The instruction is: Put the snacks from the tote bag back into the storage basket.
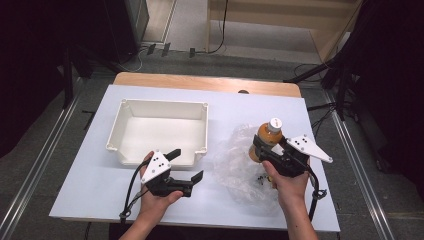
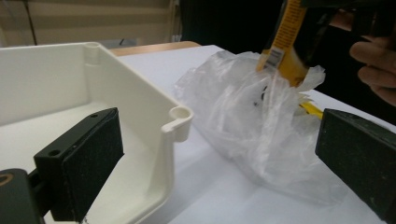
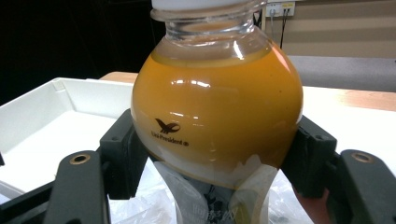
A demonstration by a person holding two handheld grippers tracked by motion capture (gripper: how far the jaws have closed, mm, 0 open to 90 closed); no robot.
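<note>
Juice bottle (image 1: pixel 269 137) at right of counter (image 1: pixel 90 185), lifted from plastic bag (image 1: pixel 237 162), clamped at bulge by right claw (image 3: pixel 217 154). Full, weighty; smooth plastic likely slippery. Grip below shoulder judged sound. Left claw (image 1: pixel 187 165) wide open, empty, near tub (image 1: pixel 160 105). Bag limp, flimsy.

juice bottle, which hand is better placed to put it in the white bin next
Right. The right gripper is shut on the juice bottle above the plastic bag. The left gripper is open and holds nothing, beside the white bin.
</note>
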